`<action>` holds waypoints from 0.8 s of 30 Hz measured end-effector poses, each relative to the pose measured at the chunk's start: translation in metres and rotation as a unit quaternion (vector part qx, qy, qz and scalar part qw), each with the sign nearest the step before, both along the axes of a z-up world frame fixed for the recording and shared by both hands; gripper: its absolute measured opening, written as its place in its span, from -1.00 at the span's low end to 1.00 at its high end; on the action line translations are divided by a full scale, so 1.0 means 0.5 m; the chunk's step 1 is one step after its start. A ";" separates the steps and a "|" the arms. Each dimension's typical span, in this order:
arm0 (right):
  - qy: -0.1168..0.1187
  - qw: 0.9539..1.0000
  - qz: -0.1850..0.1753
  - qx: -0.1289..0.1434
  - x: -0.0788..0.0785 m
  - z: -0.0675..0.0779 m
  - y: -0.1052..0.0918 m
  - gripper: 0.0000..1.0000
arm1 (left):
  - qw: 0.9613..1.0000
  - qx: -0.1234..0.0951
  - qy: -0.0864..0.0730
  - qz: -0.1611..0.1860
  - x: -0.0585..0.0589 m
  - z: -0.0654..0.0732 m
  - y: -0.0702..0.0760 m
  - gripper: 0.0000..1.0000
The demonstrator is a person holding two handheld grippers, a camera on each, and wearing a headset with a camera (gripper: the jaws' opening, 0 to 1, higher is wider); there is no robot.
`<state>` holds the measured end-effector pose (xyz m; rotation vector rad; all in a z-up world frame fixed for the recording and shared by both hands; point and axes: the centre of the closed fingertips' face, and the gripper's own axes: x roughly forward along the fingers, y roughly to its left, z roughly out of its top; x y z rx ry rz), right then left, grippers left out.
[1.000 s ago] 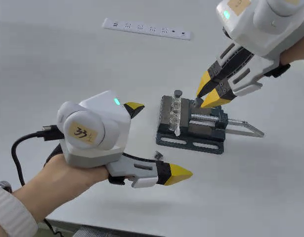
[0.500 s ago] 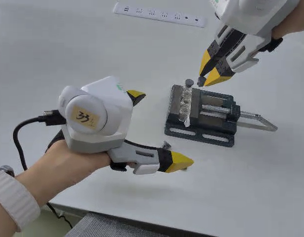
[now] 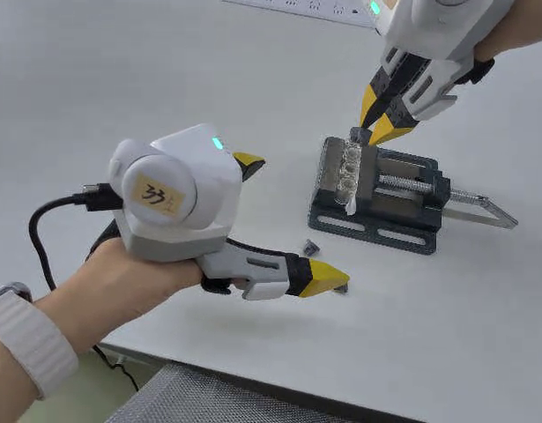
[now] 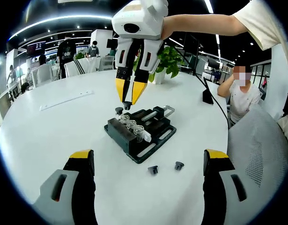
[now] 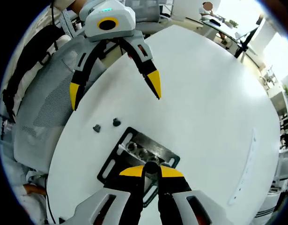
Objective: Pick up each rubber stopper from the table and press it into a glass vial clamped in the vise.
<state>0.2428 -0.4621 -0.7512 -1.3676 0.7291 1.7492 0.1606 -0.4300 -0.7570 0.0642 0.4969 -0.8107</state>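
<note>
Head view shows the right gripper (image 3: 373, 132) now poised over the far end of the glass vials (image 3: 348, 169) clamped in the vise (image 3: 403, 231); a second ago it hung further right, over the screw side of the vise, so it has swung left across the jaw and onto the row; the whole picture has shifted too, but that is the headset moving, not the vise. Its jaws are almost together, pinched on a dark rubber stopper (image 5: 151, 168); the right gripper view shows it between the yellow tips, directly above the row. Left gripper view places that stopper just beside a seated stopper (image 4: 119, 110) that already caps the farthest vial; I judge the next vial along to be the target, and the work to have passed from carrying to lining up. Pressing in looks not yet done, though whether the stopper touches a vial mouth is too small to tell. The left gripper (image 4: 148, 157) hovers on the near side, jaws spread wide and empty, as it was a second ago; two loose stoppers (image 4: 153, 169) lie on the table (image 4: 50, 131) just ahead of it, near the vise, still to be picked up.
</note>
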 end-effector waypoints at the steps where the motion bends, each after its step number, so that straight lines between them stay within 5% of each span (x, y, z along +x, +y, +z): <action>1: -0.003 1.000 0.004 -0.001 -0.001 0.000 0.001 -0.89 | 1.000 0.001 0.000 0.000 -0.001 0.000 0.000 0.93; 24: -0.014 0.999 0.024 -0.030 0.008 -0.026 0.000 -0.89 | 1.000 -0.004 0.007 0.001 -0.008 -0.006 -0.001 0.89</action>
